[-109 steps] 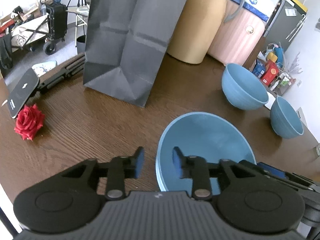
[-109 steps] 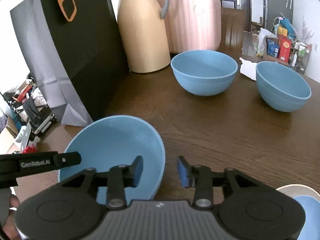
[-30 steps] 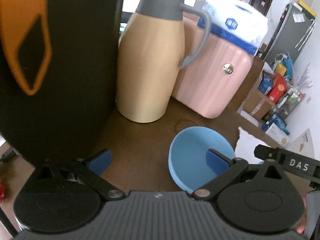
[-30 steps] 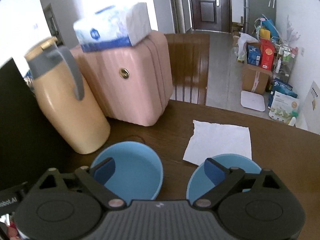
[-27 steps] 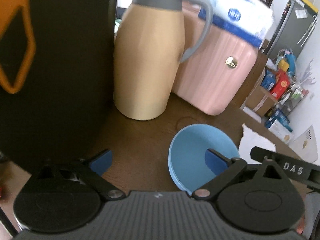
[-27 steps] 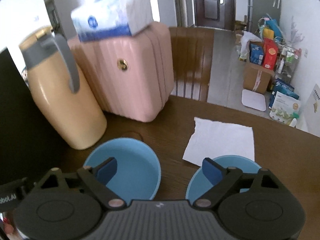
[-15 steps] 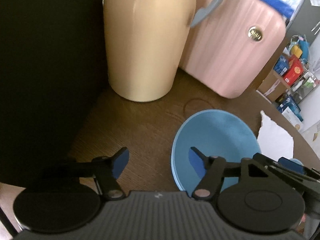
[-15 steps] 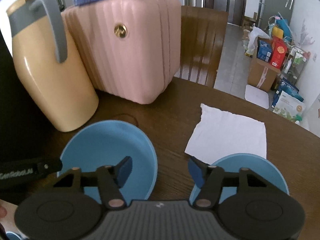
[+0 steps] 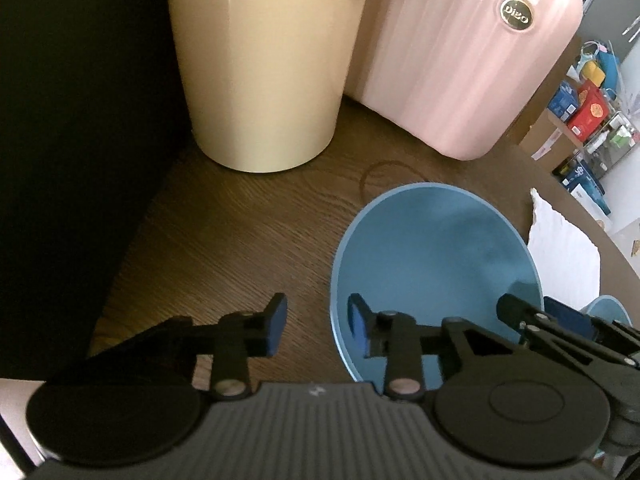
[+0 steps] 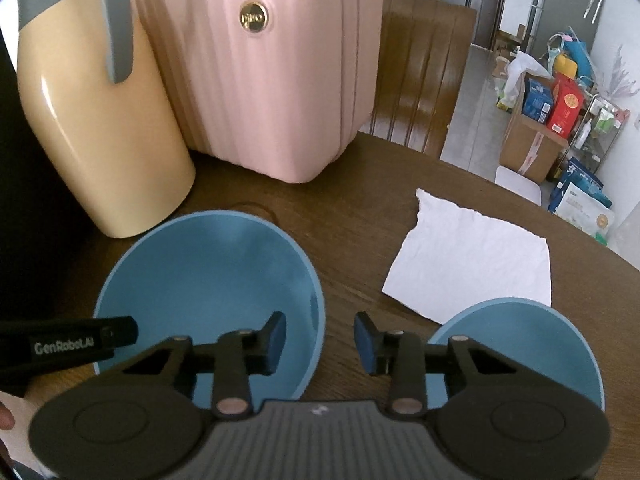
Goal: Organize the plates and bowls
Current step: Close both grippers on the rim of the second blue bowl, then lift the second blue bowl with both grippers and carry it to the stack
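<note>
The left gripper (image 9: 316, 324) is straddling the near left rim of a blue bowl (image 9: 436, 264) on the wooden table (image 9: 240, 236): one pad is sitting inside the bowl, the other outside, and the jaws, which have just been closing, are still showing a gap on either side of the rim, so nothing is being pinched. The right gripper (image 10: 320, 338) is doing the same at that bowl's right rim (image 10: 208, 280), its jaws likewise just narrowed but not yet pressing. A second blue bowl (image 10: 520, 332) is sitting just right of it, partly hidden behind the gripper body and cut off below. White lettering reading "GenRobot.AI" is showing on the black bar at the right view's left edge. A round gold badge on the pink ribbed case (image 10: 256, 72) is carrying lettering too blurred to read. The beige jug (image 9: 260, 60) is standing beside the case, its top cut off. A white napkin (image 10: 472, 256) is lying beyond the second bowl.
</note>
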The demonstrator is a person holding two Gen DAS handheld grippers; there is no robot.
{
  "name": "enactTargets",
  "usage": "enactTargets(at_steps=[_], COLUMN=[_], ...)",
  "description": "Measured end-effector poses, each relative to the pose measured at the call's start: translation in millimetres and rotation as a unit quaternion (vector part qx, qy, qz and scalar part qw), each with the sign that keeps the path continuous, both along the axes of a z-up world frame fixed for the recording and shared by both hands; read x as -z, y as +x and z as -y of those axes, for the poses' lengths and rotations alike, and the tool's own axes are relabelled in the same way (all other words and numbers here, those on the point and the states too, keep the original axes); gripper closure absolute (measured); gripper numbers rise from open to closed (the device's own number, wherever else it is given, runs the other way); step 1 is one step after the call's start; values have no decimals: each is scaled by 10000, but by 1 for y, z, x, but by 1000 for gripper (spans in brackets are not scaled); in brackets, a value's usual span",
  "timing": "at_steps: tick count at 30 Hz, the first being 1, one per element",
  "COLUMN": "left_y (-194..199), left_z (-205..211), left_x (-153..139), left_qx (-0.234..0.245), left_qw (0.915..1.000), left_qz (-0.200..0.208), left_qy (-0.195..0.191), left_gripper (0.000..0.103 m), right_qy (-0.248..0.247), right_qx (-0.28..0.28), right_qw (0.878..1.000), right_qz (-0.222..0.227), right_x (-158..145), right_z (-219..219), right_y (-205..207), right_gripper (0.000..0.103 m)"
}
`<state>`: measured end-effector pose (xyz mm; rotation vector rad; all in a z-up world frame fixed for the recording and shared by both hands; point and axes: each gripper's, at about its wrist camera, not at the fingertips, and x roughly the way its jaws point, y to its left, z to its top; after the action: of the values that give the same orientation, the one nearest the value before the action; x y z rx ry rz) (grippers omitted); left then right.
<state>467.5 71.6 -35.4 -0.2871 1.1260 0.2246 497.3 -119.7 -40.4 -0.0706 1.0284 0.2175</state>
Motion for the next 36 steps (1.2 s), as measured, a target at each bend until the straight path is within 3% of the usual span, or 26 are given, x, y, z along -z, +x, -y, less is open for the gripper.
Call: enactTargets(at_steps=[2,10,24,36], left_y=[1,2,-6,-31], left_z=[2,7,15,15], left_x=[1,3,-5,-35], left_qx=[73,224,291,313], left_qw=[10000,9997,9991,9982], left_qz=[1,33,223,460], left_qy=[16,17,191,228], left_gripper=[83,95,95,95], right_qy=[42,232,375,406], right_qx=[11,-18,56,84], right_qw=[10000,9997,9993,9988], right_qz=[-42,-59,16,275], right_x=[2,6,1,-36], right_z=[1,2,6,8], right_y=[1,-1,-8,-32], right_gripper=[80,95,96,96])
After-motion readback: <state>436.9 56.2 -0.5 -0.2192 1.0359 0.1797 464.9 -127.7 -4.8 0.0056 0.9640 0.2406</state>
